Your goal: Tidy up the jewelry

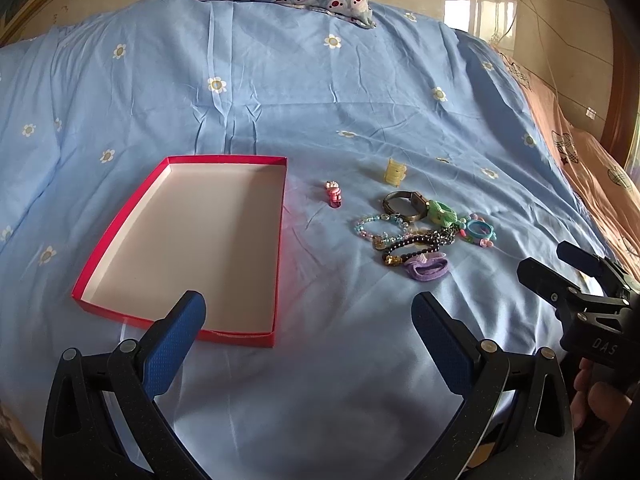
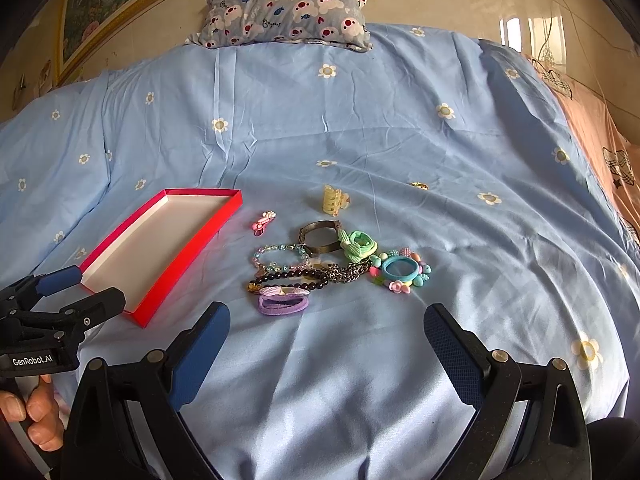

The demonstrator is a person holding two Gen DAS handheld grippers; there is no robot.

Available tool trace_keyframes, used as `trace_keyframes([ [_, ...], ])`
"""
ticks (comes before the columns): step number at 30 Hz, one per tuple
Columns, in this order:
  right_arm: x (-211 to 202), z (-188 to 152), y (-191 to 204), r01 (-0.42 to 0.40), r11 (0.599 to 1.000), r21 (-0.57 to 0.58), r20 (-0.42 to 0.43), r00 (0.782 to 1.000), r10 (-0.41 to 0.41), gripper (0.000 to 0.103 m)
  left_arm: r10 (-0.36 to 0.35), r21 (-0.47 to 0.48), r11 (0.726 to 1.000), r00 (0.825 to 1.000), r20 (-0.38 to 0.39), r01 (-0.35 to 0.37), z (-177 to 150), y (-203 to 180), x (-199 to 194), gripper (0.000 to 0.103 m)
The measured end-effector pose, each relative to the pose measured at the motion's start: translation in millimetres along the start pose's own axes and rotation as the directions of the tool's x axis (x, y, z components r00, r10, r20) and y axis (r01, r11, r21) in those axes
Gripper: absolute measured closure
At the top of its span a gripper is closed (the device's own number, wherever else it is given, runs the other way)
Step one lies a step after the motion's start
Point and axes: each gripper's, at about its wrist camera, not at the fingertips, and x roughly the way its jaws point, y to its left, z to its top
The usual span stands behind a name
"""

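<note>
A shallow red box point(image 1: 120, 236) point(image 2: 188, 248) with a pale inside lies on the blue bedsheet, nothing in it. To its right sits a pile of jewelry: a purple hair tie point(image 1: 426, 268) point(image 2: 282, 303), dark bead bracelet point(image 1: 404, 250) point(image 2: 288, 280), pastel bead bracelet point(image 1: 376, 226) point(image 2: 280, 258), metal watch point(image 1: 404, 204) point(image 2: 320, 236), green hair tie point(image 1: 442, 212) point(image 2: 358, 250) and a blue ring with charms point(image 1: 478, 230) point(image 2: 400, 270). A pink clip point(image 1: 333, 194) point(image 2: 262, 222) and yellow claw clip point(image 1: 395, 172) point(image 2: 334, 200) lie apart. My left gripper point(image 1: 308, 312) and right gripper point(image 2: 326, 324) hover open, short of the pile.
A patterned pillow point(image 2: 288, 10) rests at the head of the bed. A small gold ring point(image 2: 420, 186) lies alone beyond the pile. A peach blanket point(image 1: 592, 184) covers the bed's right side. A hand point(image 2: 34, 412) holds the left gripper's handle.
</note>
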Motion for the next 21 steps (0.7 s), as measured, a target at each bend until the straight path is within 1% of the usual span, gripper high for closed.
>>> trace_keyframes([
  [21, -2.2, 2.9, 2.0, -0.022, 1.000, 0.007, 0.008, 1.000, 0.022, 0.004, -0.005, -0.003, 1.000, 1.000, 0.001, 0.005, 0.7, 1.7, -1.0, 0.000],
])
